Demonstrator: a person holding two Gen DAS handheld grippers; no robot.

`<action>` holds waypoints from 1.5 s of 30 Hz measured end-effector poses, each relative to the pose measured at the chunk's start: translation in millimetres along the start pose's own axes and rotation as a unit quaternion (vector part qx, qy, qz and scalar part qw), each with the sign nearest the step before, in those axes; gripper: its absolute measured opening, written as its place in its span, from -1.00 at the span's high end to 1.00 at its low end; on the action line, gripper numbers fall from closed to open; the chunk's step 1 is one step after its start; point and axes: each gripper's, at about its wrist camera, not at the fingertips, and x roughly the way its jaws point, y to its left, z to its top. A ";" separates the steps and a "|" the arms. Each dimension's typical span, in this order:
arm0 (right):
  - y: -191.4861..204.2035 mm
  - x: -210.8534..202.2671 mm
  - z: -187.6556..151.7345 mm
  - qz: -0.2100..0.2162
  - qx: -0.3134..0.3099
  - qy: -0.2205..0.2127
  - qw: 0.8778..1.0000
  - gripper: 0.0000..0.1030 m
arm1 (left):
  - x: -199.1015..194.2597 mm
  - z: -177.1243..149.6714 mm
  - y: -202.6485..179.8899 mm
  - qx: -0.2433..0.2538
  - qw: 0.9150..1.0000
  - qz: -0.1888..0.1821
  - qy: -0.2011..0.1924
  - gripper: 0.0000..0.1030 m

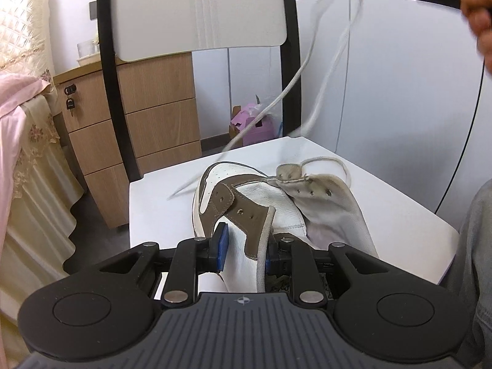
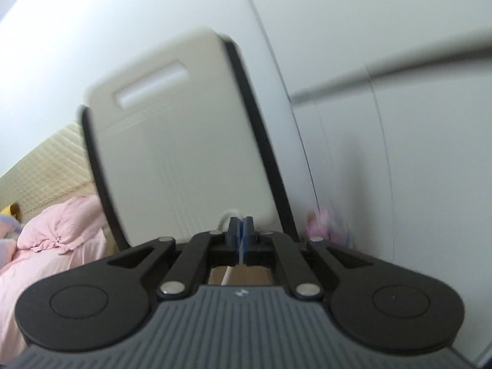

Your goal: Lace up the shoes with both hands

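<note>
A white and brown shoe [image 1: 246,196] lies on the white chair seat [image 1: 384,215], toe pointing away, its tongue [image 1: 323,193] flopped to the right. My left gripper [image 1: 246,246] is shut on the shoe's collar, near the brown eyelet flap [image 1: 243,212]. A white lace [image 1: 307,61] runs up from the shoe, blurred, to the top right, where a hand [image 1: 479,15] holds the right gripper. In the right wrist view my right gripper [image 2: 243,224] is shut on the lace [image 2: 224,215], raised high and facing the chair back [image 2: 172,141].
The chair back [image 1: 196,9] with black frame stands behind the shoe. A wooden drawer unit [image 1: 132,135] and a bed with pink bedding [image 1: 18,123] are at left. A pink box [image 1: 252,123] sits on the floor. A white cabinet wall [image 1: 399,92] is at right.
</note>
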 end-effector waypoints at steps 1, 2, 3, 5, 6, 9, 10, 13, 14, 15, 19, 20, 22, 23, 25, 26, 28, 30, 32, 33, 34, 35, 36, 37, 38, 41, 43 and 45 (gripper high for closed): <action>4.3 -5.8 9.0 0.007 -0.008 -0.020 1.000 0.96 | -0.1 0.5 0.7 -0.006 1.000 0.002 0.002 0.53; 6.3 -10.8 17.9 0.014 -0.012 -0.035 0.999 0.96 | -0.3 1.1 1.4 -0.011 1.000 0.005 0.004 0.53; 7.8 -14.8 24.7 0.018 -0.013 -0.045 0.999 0.96 | -0.1 1.4 2.2 -0.014 1.000 0.010 0.007 0.52; 10.1 -21.1 35.0 0.023 -0.010 -0.052 0.998 0.96 | 0.2 1.9 6.0 -0.026 0.999 0.014 0.013 0.52; 9.2 -23.8 36.8 0.025 -0.007 -0.049 0.998 0.96 | 0.5 1.7 9.2 -0.037 0.999 0.014 0.017 0.52; 0.4 -31.0 28.0 0.024 0.007 -0.013 1.000 0.96 | 0.5 0.9 14.6 -0.053 0.998 0.009 0.023 0.52; -2.1 -32.8 21.4 0.021 0.006 0.003 1.000 0.96 | 0.0 0.8 14.2 -0.052 0.998 0.009 0.023 0.52; -10.0 -28.5 -11.8 0.015 0.013 0.065 0.998 0.95 | -2.7 0.2 12.0 -0.044 0.999 0.007 0.019 0.52; -10.7 -25.9 -24.8 0.014 0.018 0.086 0.996 0.94 | -3.8 0.2 11.3 -0.042 0.999 0.008 0.018 0.52; -10.5 -24.2 -36.9 0.015 0.022 0.106 0.994 0.93 | -4.7 0.2 11.2 -0.043 0.999 0.007 0.017 0.52; -2.6 -13.0 -75.8 0.042 0.034 0.173 0.983 0.92 | -8.6 2.2 14.4 -0.062 0.998 -0.005 0.009 0.50; 1.1 -4.8 -80.6 0.050 0.034 0.187 0.980 0.92 | -9.5 2.8 16.0 -0.069 0.998 -0.009 0.007 0.49; 10.7 18.5 -85.7 0.067 0.027 0.211 0.975 0.65 | -9.7 4.8 17.9 -0.073 0.997 -0.011 0.006 0.48; 18.5 32.6 -86.5 0.077 0.020 0.222 0.972 0.47 | -9.8 5.7 18.2 -0.073 0.997 -0.012 0.004 0.48; 35.9 64.3 -88.7 0.100 -0.004 0.245 0.964 0.07 | -9.0 7.5 18.1 -0.076 0.997 -0.013 0.006 0.48; 47.0 85.3 -88.6 0.112 -0.031 0.261 0.958 0.08 | -8.1 8.7 18.2 -0.079 0.997 -0.015 0.010 0.48; 69.3 131.4 -87.9 0.130 -0.081 0.298 0.942 0.08 | -8.6 11.8 17.9 -0.081 0.996 -0.020 0.013 0.45; 90.5 173.7 -100.1 0.143 -0.118 0.339 0.923 0.09 | -10.5 15.6 18.4 -0.083 0.996 -0.033 0.016 0.31; 106.7 210.3 -115.8 0.143 -0.153 0.373 0.904 0.11 | -13.8 18.0 18.6 -0.081 0.996 -0.045 0.012 0.18; 112.2 226.4 -124.5 0.140 -0.169 0.387 0.896 0.11 | -15.0 18.7 19.2 -0.079 0.996 -0.047 0.011 0.09; 116.7 241.3 -133.5 0.138 -0.180 0.400 0.888 0.12 | -15.0 19.1 20.2 -0.078 0.996 -0.045 0.013 0.08; 121.0 255.0 -142.5 0.137 -0.188 0.413 0.880 0.12 | -14.5 19.6 21.5 -0.080 0.996 -0.042 0.016 0.08; 125.3 268.8 -151.6 0.137 -0.197 0.426 0.872 0.13 | -13.7 19.8 23.9 -0.085 0.995 -0.039 0.021 0.08; 130.5 281.5 -160.8 0.137 -0.211 0.436 0.864 0.13 | -12.3 20.0 27.3 -0.094 0.995 -0.038 0.027 0.08; 133.5 291.0 -169.3 0.136 -0.222 0.442 0.858 0.14 | -11.1 20.1 30.5 -0.102 0.994 -0.037 0.031 0.08; 136.1 312.6 -190.7 0.130 -0.240 0.459 0.846 0.25 | -7.5 19.7 41.2 -0.128 0.990 -0.035 0.044 0.00; 138.5 318.7 -199.4 0.127 -0.260 0.459 0.840 0.34 | -6.0 20.0 46.5 -0.145 0.987 -0.037 0.051 -0.06; 138.2 325.2 -202.9 0.126 -0.257 0.457 0.842 0.38 | -5.2 20.0 49.1 -0.157 0.985 -0.043 0.055 -0.06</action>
